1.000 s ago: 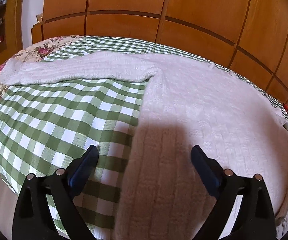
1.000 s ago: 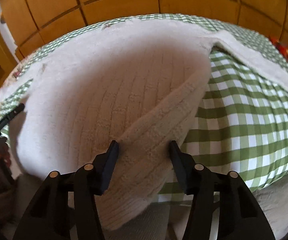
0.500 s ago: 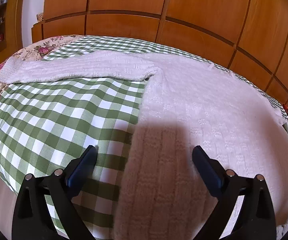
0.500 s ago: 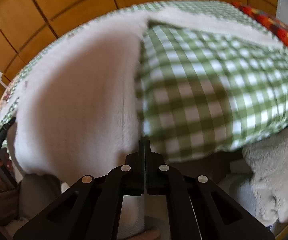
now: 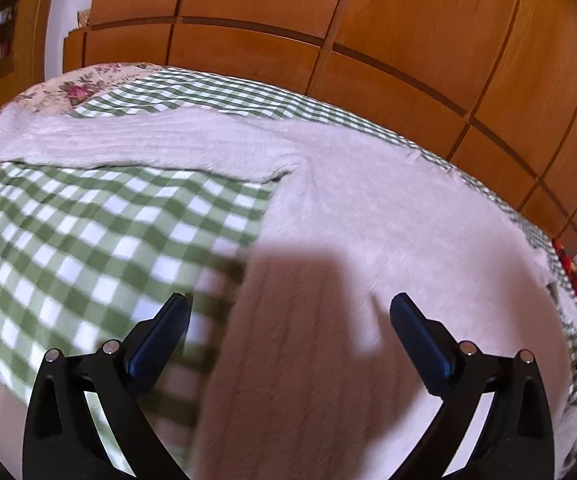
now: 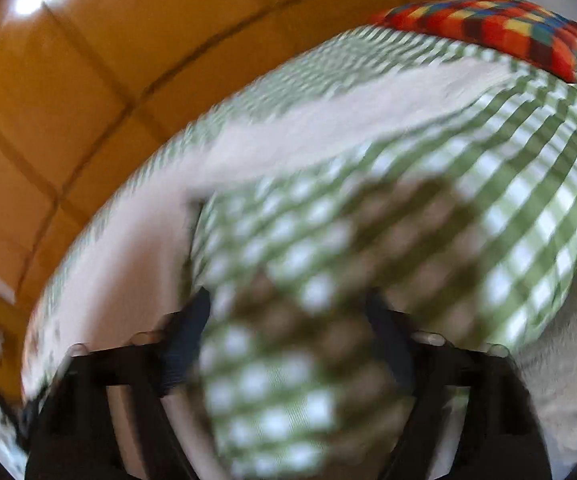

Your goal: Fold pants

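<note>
Left wrist view: white ribbed knit pants [image 5: 368, 220] lie spread flat on a green-and-white checked bedcover [image 5: 100, 236], one leg running off to the left along the far side of the bed, the body filling the near right. Floral quilt [image 5: 68, 88] shows at the far-left corner. Orange-brown wooden panelled wardrobe [image 5: 328, 32] stands behind the bed. Left gripper [image 5: 290, 304] hangs over the near edge of the pants, its blue-padded jaws spread wide and still easing apart, nothing pinched; one pad [image 5: 160, 336] sits over checked cloth, the other over knit. A shadow falls on the knit between them.

Right wrist view: heavy motion blur. Right gripper [image 6: 288, 312] has its jaws opening, only checked bedcover [image 6: 488, 220] behind the gap, no cloth held. Pants [image 6: 136, 264] lie to the left, with a pale strip running up towards a multicoloured patchwork cushion [image 6: 488, 28] at the top right. Pale fuzzy fabric [image 6: 560, 380] sits below the bed edge at lower right.
</note>
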`<state>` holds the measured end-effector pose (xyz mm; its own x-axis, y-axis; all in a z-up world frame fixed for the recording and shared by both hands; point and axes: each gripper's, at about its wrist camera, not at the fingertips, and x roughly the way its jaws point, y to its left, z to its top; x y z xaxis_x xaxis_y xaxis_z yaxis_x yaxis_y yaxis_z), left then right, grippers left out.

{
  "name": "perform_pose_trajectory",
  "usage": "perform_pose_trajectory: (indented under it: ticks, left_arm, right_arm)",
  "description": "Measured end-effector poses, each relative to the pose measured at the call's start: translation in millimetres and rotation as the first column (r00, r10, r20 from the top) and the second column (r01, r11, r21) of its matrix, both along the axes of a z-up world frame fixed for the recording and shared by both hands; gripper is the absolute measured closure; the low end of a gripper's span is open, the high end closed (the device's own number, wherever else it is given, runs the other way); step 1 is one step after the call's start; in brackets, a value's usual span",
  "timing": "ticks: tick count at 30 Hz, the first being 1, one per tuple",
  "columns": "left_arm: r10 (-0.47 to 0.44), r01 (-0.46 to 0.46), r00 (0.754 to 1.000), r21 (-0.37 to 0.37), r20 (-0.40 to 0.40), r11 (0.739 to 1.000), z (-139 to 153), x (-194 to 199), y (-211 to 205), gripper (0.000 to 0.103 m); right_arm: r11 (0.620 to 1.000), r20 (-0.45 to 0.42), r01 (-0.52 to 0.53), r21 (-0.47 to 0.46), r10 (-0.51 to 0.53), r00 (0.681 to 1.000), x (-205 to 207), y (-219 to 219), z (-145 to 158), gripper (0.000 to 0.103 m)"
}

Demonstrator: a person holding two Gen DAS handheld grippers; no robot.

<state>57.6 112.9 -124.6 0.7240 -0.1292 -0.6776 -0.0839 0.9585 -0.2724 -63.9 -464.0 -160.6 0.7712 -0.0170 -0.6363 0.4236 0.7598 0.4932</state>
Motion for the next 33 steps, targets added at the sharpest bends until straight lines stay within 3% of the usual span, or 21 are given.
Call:
perform_pose_trajectory:
  ticks: [5, 9, 12, 17, 21, 30, 32, 33]
  left_arm:
    - [-0.072, 0.072, 0.997, 0.076, 0.002, 0.994, 6, 32, -24, 0.002]
    - [-0.115, 0.11, 0.993, 0.167, 0.018, 0.98, 11, 62, -41, 0.002]
    - [-0.101, 0.097, 0.995, 0.188, 0.013, 0.977, 10, 81, -41, 0.002]
    - [-0.07, 0.08, 0.994, 0.11, -0.085, 0.991, -12, 100, -30, 0.002]
    - [-0.072, 0.077, 0.995, 0.076, -0.067, 0.994, -13, 98, -26, 0.002]
    - [-0.072, 0.075, 0.996, 0.059, -0.051, 0.995, -17, 94, -24, 0.002]
    - [-0.072, 0.075, 0.996, 0.058, -0.049, 0.996, -17, 94, -24, 0.002]
    - [-0.072, 0.075, 0.996, 0.056, -0.049, 0.996, -16, 94, -24, 0.002]
  right_arm:
    - [0.988, 0.054, 0.133, 0.078, -0.137, 0.989, 22, -57, -3, 0.032]
    - [0.963, 0.058, 0.244, 0.118, -0.252, 0.966, 37, -96, -9, 0.047]
    - [0.944, 0.057, 0.304, 0.131, -0.313, 0.948, 42, -119, -13, 0.058]
    - [0.91, 0.079, 0.369, 0.188, -0.388, 0.918, 43, -151, -27, 0.06]
    - [0.888, 0.088, 0.407, 0.213, -0.433, 0.897, 44, -170, -34, 0.068]
    - [0.879, 0.124, 0.4, 0.259, -0.441, 0.889, 49, -188, -43, 0.068]
    - [0.879, 0.132, 0.4, 0.261, -0.443, 0.887, 47, -188, -43, 0.073]
    - [0.877, 0.119, 0.409, 0.252, -0.448, 0.886, 46, -187, -44, 0.083]
